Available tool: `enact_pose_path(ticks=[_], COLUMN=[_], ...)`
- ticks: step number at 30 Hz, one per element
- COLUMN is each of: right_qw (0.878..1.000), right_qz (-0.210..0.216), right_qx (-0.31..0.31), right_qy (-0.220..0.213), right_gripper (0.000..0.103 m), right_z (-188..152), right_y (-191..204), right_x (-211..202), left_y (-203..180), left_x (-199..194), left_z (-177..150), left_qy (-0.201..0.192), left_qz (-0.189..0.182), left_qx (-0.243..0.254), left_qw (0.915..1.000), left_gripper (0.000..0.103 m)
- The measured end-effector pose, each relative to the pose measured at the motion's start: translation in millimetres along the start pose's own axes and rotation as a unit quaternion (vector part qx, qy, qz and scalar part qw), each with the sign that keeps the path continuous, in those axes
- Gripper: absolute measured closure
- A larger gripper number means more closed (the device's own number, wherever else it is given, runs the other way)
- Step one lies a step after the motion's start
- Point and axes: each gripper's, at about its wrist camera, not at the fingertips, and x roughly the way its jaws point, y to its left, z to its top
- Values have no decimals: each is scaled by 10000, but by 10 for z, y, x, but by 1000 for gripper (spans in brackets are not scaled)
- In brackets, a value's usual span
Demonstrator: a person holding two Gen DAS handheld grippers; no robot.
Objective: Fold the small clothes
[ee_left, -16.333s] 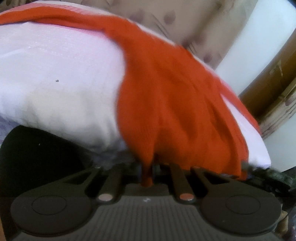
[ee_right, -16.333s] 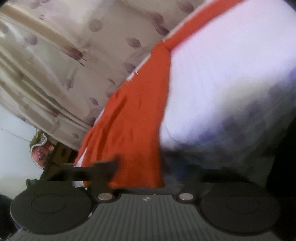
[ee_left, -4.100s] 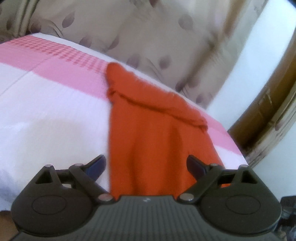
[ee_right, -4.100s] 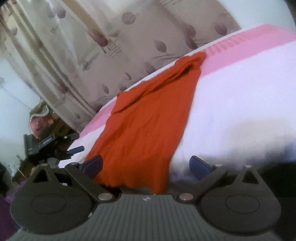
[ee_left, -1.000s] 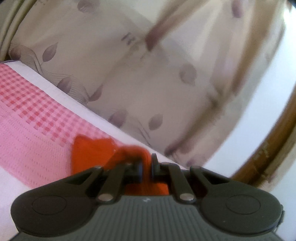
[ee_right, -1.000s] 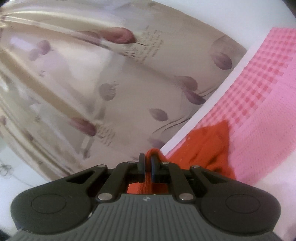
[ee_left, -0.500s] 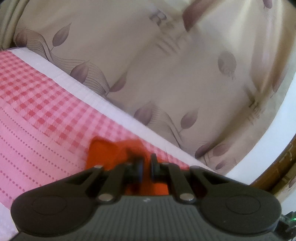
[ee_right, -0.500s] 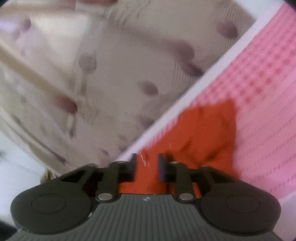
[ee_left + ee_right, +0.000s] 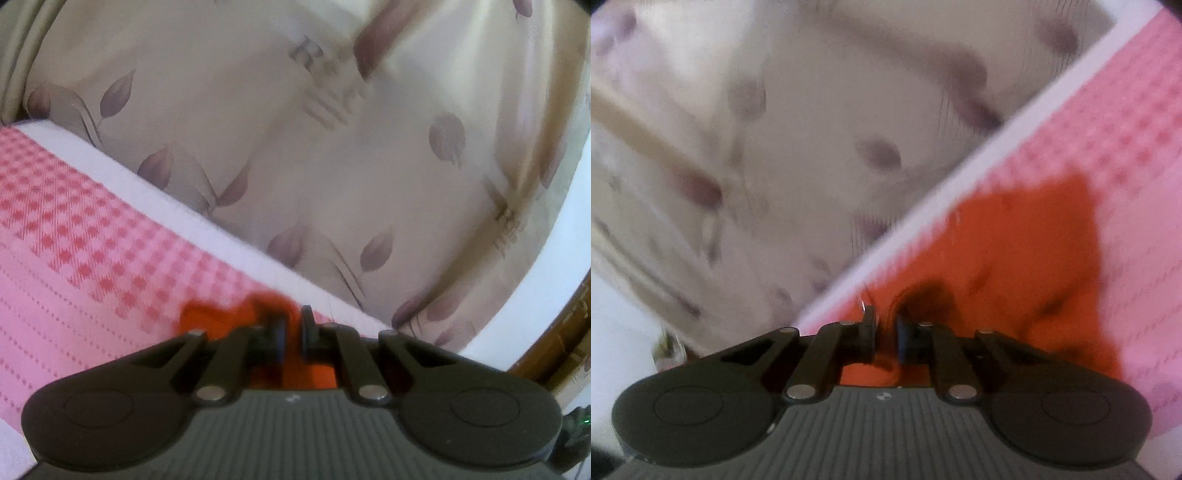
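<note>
Left gripper [image 9: 291, 328]: I see its jaws clenched on a bunch of the orange garment [image 9: 218, 317].
Right gripper [image 9: 885, 328]: its jaws have just been closing, with a fold of the orange garment [image 9: 1015, 251] between them; I see them nearly together and gripping the cloth.
Garment location: it lies on the pink checked bedspread [image 9: 74, 236], near the bed's far edge.
Backdrop: a beige leaf-print curtain [image 9: 295, 129] hangs just beyond that edge.
Image quality: my right view is blurred.
</note>
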Motion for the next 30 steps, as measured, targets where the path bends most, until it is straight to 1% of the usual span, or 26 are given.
enact_pose_path(ticks=[2, 4, 7, 8, 10, 11, 12, 13, 14, 16, 18, 19, 20, 21, 22, 23, 24, 25, 27, 30], right_qw=[9996, 9992, 9986, 9983, 9971, 9944, 9906, 9838, 9735, 9585, 9468, 9413, 9373, 9339, 9302, 9263, 9218, 9205, 9265, 9383], right_qz=[-80, -81, -307, -389, -403, -435, -515, -636, -739, -960, -1092, -1226, -1356, -1334, -1264, -1278, -1349, -1362, -1253, -1174], right_qx=[21, 146, 47, -96, -568, -963, -1267, -1675, -2151, -2611, -2868, -2922, -2965, -3041, -3115, -3180, -3273, -3346, -3404, -3239], right_qy=[-255, -353, -424, -426, -302, -94, 28, 110, 228, 627, 969, 1163, 1232, 1322, 1472, 1565, 1582, 1486, 1000, 289], right_gripper=[88, 88, 88, 88, 80, 71, 43, 27, 27, 28, 28, 29, 29, 29, 40, 57, 84, 90, 92, 94], right_z=[149, 275, 368, 367, 339, 301, 254, 199, 143, 119, 113, 114, 107, 93, 72, 45, 14, -10, -3, 119], right_y=[16, -21, -26, 2, 81, 148, 183, 244, 316, 385, 409, 394, 381, 374, 373, 375, 393, 426, 505, 554], right_x=[-16, 24, 131, 153, 144, 180, 209, 240, 288, 415, 562, 645, 704, 748, 800, 840, 870, 854, 694, 438], left_y=[-24, -48, -83, -100, -92, -76, -61, -36, -12, 36, 74, 85, 95, 102, 107, 115, 121, 126, 123, 93], left_x=[90, 202, 375, 416, 452, 454, 455, 448, 439, 424, 430, 431, 435, 440, 442, 447, 447, 439, 395, 365], left_z=[50, 71, 80, 73, 45, 32, 19, 10, 2, -10, -19, -20, -23, -25, -27, -28, -29, -26, -6, 48], left_qy=[-10, 9, 73, 86, 113, 135, 156, 171, 183, 197, 217, 226, 234, 243, 250, 258, 266, 268, 187, 50], left_qz=[47, 72, 16, 56, 67, 56, 85, 106, 107, 130, 136, 151, 162, 164, 169, 182, 191, 185, 184, 158], left_qx=[26, 81, 222, 303, 294, 269, 264, 263, 248, 173, 130, 118, 112, 116, 123, 126, 118, 96, 73, 49], left_qw=[10000, 9999, 9997, 9995, 9995, 9995, 9995, 9995, 9995, 9996, 9996, 9996, 9995, 9995, 9995, 9994, 9994, 9994, 9996, 9999], left_gripper=[95, 95, 95, 95, 95, 95, 95, 95, 95, 95, 95, 95, 95, 95, 95, 95, 95, 95, 95, 95])
